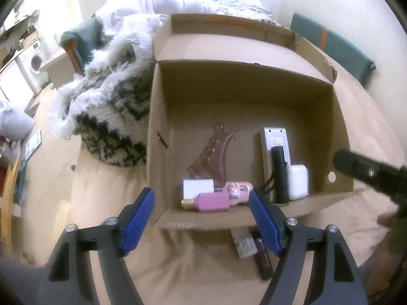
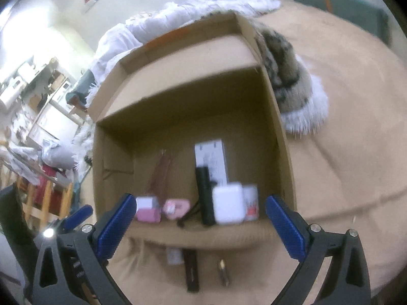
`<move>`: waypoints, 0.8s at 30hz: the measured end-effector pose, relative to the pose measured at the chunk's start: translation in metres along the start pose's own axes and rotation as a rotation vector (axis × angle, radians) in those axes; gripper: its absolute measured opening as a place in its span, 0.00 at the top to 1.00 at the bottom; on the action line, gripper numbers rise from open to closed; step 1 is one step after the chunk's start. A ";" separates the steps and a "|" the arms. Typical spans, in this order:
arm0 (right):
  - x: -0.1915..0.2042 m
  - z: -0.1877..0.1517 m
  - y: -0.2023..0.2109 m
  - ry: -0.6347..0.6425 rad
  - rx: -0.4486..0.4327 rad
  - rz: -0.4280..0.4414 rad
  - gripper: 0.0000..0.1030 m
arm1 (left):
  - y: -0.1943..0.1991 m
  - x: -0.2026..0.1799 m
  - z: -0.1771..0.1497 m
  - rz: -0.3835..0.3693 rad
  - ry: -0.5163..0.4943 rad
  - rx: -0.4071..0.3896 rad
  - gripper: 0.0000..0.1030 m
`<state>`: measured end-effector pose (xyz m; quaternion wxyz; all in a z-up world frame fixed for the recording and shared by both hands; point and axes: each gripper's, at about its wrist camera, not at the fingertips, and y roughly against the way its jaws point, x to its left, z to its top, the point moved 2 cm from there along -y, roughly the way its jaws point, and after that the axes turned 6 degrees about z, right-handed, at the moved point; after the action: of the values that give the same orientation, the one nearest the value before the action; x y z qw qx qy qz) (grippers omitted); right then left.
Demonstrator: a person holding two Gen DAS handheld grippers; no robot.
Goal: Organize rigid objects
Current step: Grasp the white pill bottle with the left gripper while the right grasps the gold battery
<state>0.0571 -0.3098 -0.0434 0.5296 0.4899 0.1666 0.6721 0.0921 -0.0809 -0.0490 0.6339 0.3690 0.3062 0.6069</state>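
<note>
An open cardboard box sits on a tan bed cover. Inside lie a brown hair claw, a white remote, a black cylinder, a white case, a pink bottle, a white block and a pink toy. Outside the near wall lie a small clear bottle, a dark stick and a small tube. My left gripper is open and empty above the near wall. My right gripper is open and empty there too.
A shaggy black-and-white throw lies beside the box. White bedding is piled behind it. A teal cushion stands at the far right. The right gripper's body reaches in from the right.
</note>
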 end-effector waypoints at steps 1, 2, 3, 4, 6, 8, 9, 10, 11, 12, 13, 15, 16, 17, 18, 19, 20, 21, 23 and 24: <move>-0.003 -0.006 0.000 -0.027 0.011 0.022 0.00 | 0.003 0.002 -0.003 -0.001 0.003 -0.003 0.28; -0.005 -0.011 0.001 -0.049 0.019 0.035 0.00 | 0.006 0.003 -0.007 0.000 0.008 -0.003 0.28; -0.007 -0.016 0.002 -0.062 0.024 0.035 0.00 | 0.008 0.004 -0.009 -0.001 0.011 -0.002 0.28; -0.009 -0.021 0.003 -0.067 0.028 0.026 0.00 | 0.009 0.005 -0.012 -0.002 0.014 0.000 0.28; -0.008 -0.029 0.007 -0.066 0.032 0.015 0.00 | 0.011 0.008 -0.019 -0.003 0.020 0.012 0.28; -0.008 -0.036 0.010 -0.071 0.036 0.006 0.00 | 0.013 0.012 -0.025 0.002 0.032 0.025 0.28; -0.009 -0.040 0.011 -0.078 0.038 0.005 0.00 | 0.013 0.014 -0.027 0.004 0.039 0.030 0.28; -0.010 -0.045 0.012 -0.086 0.043 0.004 0.00 | 0.012 0.017 -0.030 0.001 0.053 0.038 0.28; -0.011 -0.049 0.013 -0.096 0.050 -0.003 0.00 | 0.011 0.021 -0.032 -0.004 0.072 0.047 0.28; -0.013 -0.054 0.013 -0.107 0.056 -0.009 0.00 | 0.009 0.026 -0.035 -0.010 0.098 0.063 0.28; -0.015 -0.058 0.012 -0.119 0.065 -0.021 0.00 | 0.005 0.030 -0.038 -0.016 0.125 0.087 0.28; -0.020 -0.068 0.006 -0.130 0.101 -0.084 0.00 | -0.005 0.033 -0.043 -0.016 0.157 0.134 0.28; -0.023 -0.072 0.003 -0.136 0.120 -0.105 0.00 | -0.012 0.033 -0.046 -0.011 0.162 0.159 0.28; -0.026 -0.076 -0.001 -0.150 0.141 -0.115 0.00 | -0.020 0.031 -0.050 -0.002 0.162 0.189 0.28; -0.029 -0.079 -0.004 -0.168 0.156 -0.113 0.00 | -0.027 0.029 -0.054 0.001 0.159 0.213 0.28; -0.032 -0.080 -0.006 -0.181 0.162 -0.110 0.00 | -0.032 0.026 -0.057 0.001 0.156 0.229 0.28; -0.034 -0.080 -0.008 -0.189 0.164 -0.113 0.00 | -0.039 0.021 -0.061 -0.005 0.149 0.253 0.28; -0.036 -0.079 -0.008 -0.194 0.164 -0.120 0.00 | -0.044 0.017 -0.063 -0.011 0.144 0.265 0.28; -0.041 -0.078 -0.010 -0.213 0.164 -0.124 0.00 | -0.051 0.006 -0.065 -0.031 0.123 0.277 0.28; -0.043 -0.078 -0.011 -0.226 0.164 -0.120 0.00 | -0.055 0.000 -0.066 -0.048 0.111 0.285 0.28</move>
<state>-0.0038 -0.3200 -0.1083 0.5422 0.5932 0.1893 0.5641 0.0667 -0.0744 -0.1304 0.5717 0.4137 0.4326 0.5612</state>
